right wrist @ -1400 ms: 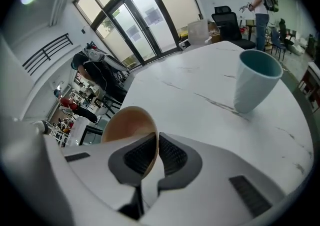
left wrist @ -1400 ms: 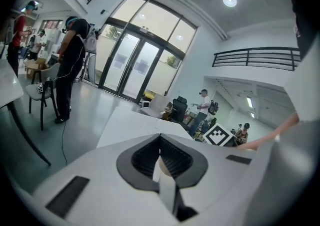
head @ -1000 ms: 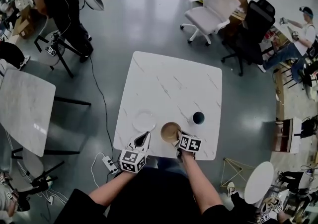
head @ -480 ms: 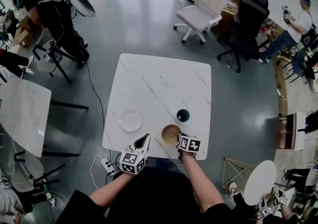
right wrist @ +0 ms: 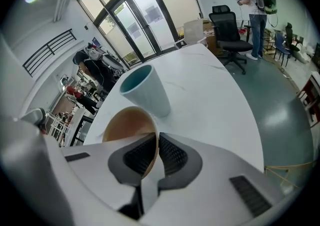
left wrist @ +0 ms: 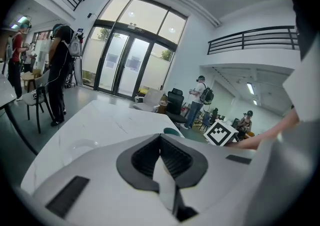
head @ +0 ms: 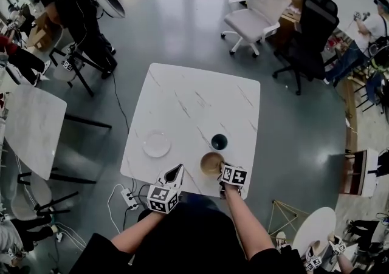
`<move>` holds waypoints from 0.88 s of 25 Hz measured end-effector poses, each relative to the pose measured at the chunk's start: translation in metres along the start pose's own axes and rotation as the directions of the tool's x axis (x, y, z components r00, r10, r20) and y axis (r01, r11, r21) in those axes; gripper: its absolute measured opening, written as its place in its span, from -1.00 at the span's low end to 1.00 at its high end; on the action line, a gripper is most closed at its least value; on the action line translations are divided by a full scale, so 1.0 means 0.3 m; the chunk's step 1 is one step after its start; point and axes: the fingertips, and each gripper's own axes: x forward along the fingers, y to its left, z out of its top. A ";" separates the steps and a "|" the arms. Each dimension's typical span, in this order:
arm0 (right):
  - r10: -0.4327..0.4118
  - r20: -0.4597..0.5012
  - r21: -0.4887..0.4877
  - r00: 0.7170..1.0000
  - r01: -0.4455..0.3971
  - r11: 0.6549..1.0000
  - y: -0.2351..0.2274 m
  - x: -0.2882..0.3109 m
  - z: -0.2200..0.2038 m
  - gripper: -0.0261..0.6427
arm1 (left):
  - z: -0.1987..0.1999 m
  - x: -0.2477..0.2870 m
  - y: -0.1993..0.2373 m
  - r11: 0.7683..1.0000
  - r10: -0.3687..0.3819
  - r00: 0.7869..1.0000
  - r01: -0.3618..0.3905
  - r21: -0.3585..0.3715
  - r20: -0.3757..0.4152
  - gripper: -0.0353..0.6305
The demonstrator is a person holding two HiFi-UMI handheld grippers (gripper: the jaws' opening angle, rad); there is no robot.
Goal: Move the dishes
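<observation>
Three dishes are on a white marble table [head: 200,93]: a bowl, a cup and a plate. The right gripper [right wrist: 156,137] is clenched on the near rim of the tan bowl [right wrist: 127,122]. One jaw is inside the bowl and the other outside, with the thin wall pinched between the ribbed pads. The bowl sits straight ahead of this gripper, over the table's near edge, and I cannot tell whether its base touches the top. Just beyond the bowl, further ahead of the right gripper, the cup [right wrist: 145,94] stands upright, pale outside and dark teal inside. The left gripper [left wrist: 160,140] is beside the right one on its left, at the table's near edge. Its jaws are closed together with nothing between them. The clear plate [head: 157,144] lies flat ahead of the left gripper and a little to its left, apart from the jaws. It is well to the left of the bowl and cup. Past the table's far side, ahead of both grippers, stand a white chair [head: 258,11] and a black chair [head: 310,33].
</observation>
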 end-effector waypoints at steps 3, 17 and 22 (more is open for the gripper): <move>0.007 -0.015 -0.002 1.000 -0.007 1.000 -0.030 0.016 -0.018 -0.82 | -0.009 0.009 -0.014 1.000 0.014 1.000 -0.014 -0.001 0.000 -0.84; 0.054 -0.045 0.006 0.998 -0.053 0.999 -0.058 0.090 -0.075 -0.82 | -0.051 -0.039 0.007 0.995 0.094 0.995 -0.095 -0.011 -0.013 -0.84; 0.061 -0.059 -0.026 0.996 -0.062 0.998 -0.059 0.092 -0.068 -0.82 | -0.051 -0.008 -0.005 0.995 0.095 0.995 -0.096 -0.008 -0.019 -0.84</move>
